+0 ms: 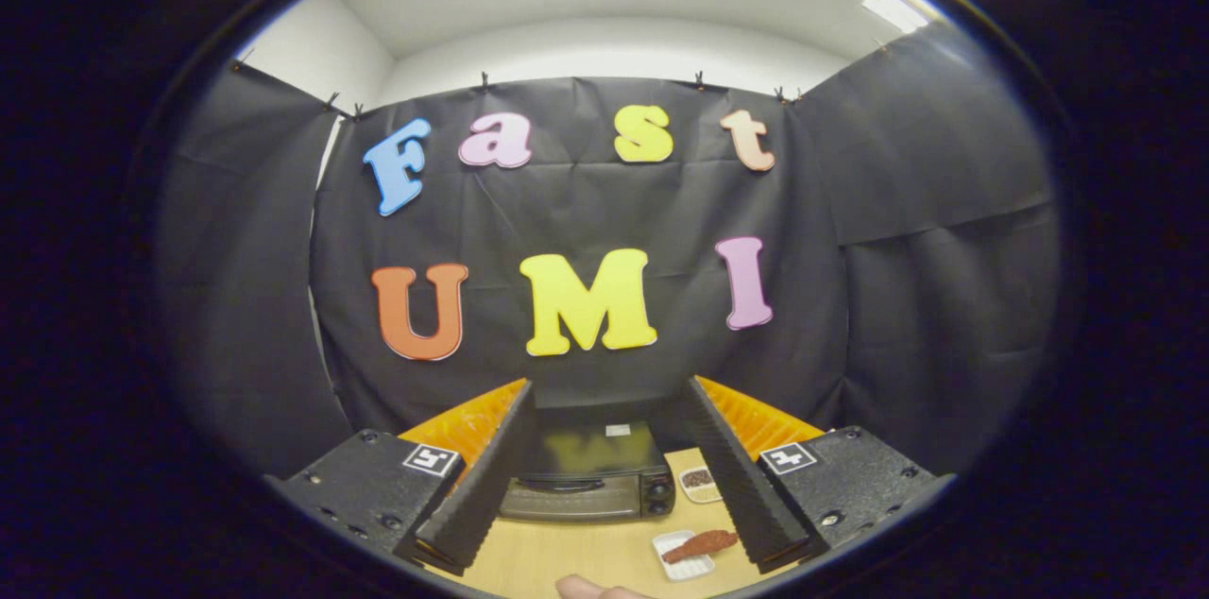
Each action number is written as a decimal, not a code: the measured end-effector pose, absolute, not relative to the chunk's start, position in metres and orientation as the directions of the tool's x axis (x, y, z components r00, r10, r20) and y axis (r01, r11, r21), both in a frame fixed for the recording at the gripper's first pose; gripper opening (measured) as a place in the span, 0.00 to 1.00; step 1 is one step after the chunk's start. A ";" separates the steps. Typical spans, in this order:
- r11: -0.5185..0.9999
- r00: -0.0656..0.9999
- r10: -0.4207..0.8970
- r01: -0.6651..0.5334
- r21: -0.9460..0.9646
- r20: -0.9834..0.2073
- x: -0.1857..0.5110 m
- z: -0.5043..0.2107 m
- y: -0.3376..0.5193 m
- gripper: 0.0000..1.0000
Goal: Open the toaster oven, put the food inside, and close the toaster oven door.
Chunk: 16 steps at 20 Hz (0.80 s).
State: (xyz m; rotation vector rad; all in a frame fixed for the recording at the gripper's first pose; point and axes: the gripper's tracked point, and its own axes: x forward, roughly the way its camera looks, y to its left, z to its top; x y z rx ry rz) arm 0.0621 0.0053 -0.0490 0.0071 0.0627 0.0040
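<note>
Black toaster oven (587, 476) sits between spread jaws, seemingly closed.

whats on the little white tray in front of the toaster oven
A reddish-brown piece of food lies across the white tray, overhanging its far end. The tray's surface beneath it is covered. The open tongs hang apart above the wooden table, touching nothing. The toaster oven door looks closed.

Our handheld black two-finger gripper (604, 476) has long ribbed black fingers (732, 476) backed with orange ridged plastic, plus chunky black blocks with dark screws and small white square markers.
</note>
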 end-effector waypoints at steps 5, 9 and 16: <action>0.998 0.981 -0.014 0.003 -0.058 -0.192 0.128 -0.122 0.013 1.00; 0.998 0.939 -0.025 0.004 -0.062 -0.342 0.178 -0.192 0.026 1.00; 1.000 0.854 -0.010 -0.003 -0.024 -0.520 0.234 -0.297 0.048 1.00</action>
